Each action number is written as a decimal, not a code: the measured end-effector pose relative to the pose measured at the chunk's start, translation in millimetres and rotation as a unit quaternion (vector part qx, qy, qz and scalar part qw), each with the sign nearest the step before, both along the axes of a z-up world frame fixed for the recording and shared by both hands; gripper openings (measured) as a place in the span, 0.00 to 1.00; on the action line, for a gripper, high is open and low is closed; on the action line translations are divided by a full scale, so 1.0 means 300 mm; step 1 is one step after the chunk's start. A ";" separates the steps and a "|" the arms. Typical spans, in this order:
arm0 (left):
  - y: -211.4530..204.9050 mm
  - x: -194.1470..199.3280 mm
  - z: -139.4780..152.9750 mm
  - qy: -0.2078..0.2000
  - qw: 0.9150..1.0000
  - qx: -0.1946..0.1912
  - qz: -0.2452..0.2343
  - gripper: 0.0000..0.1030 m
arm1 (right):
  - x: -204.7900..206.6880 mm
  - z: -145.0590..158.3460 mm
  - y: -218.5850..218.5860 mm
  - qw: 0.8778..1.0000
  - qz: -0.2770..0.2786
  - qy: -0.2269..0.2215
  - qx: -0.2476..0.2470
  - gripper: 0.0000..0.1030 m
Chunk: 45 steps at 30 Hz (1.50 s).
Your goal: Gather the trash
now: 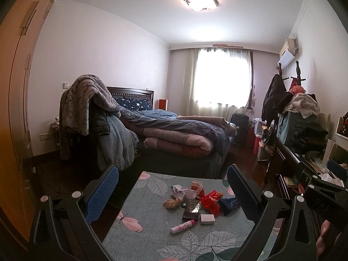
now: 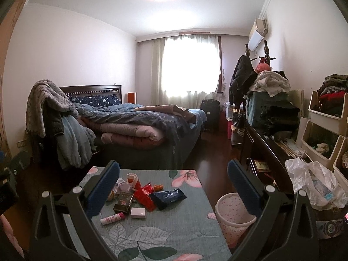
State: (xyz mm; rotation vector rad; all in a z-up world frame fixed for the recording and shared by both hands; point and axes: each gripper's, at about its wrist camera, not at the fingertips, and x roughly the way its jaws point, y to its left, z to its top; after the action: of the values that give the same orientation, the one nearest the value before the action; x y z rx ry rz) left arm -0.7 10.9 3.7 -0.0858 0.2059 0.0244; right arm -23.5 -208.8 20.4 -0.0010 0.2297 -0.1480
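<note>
- Left claw (image 1: 173, 192) spread wide, holding nothing, hovering above the near part of the desk (image 1: 152, 235) with the litter showing between its blue-padded fingers (image 1: 102, 193).
- Right claw (image 2: 173, 187) likewise spread wide and empty, raised over the desk's right side; part of it visible at the right edge of the left wrist view, with a hand (image 1: 326, 237) behind it.
- Trash clustered near the middle of the desk, toward its far half: crumpled white paper (image 1: 179, 190) at far left of the pile, a red-and-white paper cup (image 1: 196, 186) tipped beside it, a tan knotted scrap (image 1: 171, 203) just left of a dark glossy packet (image 1: 191, 209).
- Red foil wrapper (image 1: 211, 202) touching the dark packet's right side; dark blue wrapper (image 2: 168, 196) just right of the red one.
- Small white box (image 1: 207, 219) and a pink-and-white tube (image 1: 182, 226) lying flat at the near edge of the pile, apart from each other.
- Pale speckled waste bin (image 2: 235, 215) standing on the floor just right of the desk, partly behind the right claw's right finger.
- Clear plastic bag (image 2: 313, 187) slumped further right, near the dark cabinet (image 2: 267, 154).
- Unmade bed (image 2: 141, 126) far behind the desk.
</note>
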 end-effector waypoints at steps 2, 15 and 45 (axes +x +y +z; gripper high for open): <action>0.009 0.000 -0.005 -0.002 1.000 -0.001 -0.001 0.96 | -0.001 0.002 0.001 1.000 0.000 0.000 0.000 0.97; 0.027 0.012 -0.016 0.004 1.000 0.000 0.003 0.96 | 0.004 0.014 0.001 1.000 0.001 0.001 -0.002 0.97; -0.036 0.379 -0.473 0.197 0.980 0.013 0.005 0.96 | 0.332 -0.397 -0.076 0.982 0.013 0.181 0.049 0.97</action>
State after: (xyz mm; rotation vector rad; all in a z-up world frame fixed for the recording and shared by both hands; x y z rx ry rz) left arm 113.0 0.2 -138.2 -0.0560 0.6012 0.0532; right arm 76.1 -231.5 -98.5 0.0665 0.5993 -0.1090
